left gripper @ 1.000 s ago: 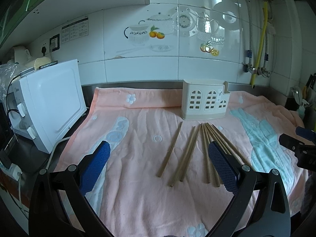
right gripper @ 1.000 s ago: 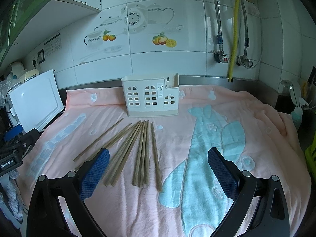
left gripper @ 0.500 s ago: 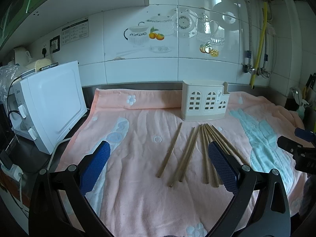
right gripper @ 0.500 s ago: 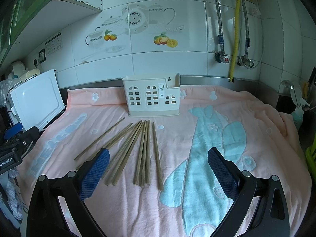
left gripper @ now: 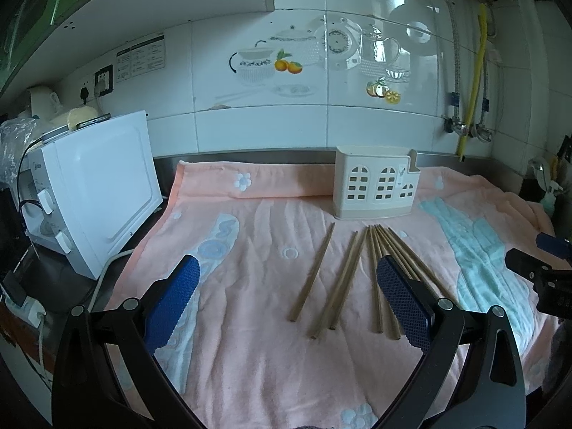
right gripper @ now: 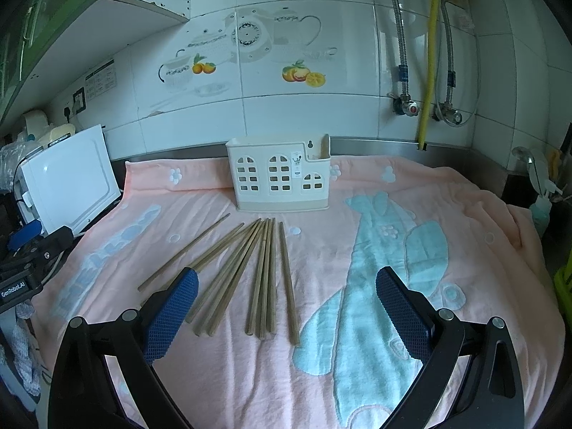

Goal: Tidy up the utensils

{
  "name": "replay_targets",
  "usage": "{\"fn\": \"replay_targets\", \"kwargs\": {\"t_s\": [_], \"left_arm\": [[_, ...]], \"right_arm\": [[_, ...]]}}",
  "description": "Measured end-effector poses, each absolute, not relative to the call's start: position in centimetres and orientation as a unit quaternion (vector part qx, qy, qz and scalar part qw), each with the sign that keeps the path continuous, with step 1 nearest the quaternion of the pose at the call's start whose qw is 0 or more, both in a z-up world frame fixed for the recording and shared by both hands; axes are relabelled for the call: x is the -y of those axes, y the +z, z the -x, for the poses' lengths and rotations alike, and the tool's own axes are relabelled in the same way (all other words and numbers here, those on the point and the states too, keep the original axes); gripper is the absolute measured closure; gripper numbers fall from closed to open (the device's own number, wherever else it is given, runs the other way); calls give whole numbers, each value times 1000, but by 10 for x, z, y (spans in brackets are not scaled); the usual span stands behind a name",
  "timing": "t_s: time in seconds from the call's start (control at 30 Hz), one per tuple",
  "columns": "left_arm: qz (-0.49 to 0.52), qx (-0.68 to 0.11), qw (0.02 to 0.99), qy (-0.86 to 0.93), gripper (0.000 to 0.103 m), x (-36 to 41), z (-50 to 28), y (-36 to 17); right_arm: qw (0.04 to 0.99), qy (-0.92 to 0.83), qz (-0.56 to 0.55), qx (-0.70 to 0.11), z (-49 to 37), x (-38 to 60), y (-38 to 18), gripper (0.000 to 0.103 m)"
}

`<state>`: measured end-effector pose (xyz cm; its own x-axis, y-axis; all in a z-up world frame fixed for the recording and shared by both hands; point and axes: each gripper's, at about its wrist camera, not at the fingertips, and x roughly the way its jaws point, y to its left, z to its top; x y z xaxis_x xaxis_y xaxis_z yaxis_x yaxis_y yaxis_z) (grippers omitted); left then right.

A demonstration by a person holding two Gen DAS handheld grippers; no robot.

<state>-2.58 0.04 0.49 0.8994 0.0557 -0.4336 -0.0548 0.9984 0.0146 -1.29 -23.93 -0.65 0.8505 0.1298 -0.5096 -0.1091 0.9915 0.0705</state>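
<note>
Both claws, left & right, gape empty above chopsticks fanned on towel before holder; pre-grasp step, next req. descent onto one stick.

A pink towel covers the table, with a white microwave at its left edge and a yellow pipe on the tiled wall.

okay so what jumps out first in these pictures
A fan of wooden chopsticks lies loose on the pink towel, just in front of the cream holder by the tiled wall. Both grippers hover open and empty above the towel.
</note>
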Motion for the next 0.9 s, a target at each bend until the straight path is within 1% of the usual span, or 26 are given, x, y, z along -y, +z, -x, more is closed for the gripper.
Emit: {"fn": "replay_targets", "kwargs": {"t_s": [0.9], "left_arm": [[8,-247,968,35,5,-8,11,-8]], "right_arm": [[957,75,-18,-278,3,234,-17,7]]}}
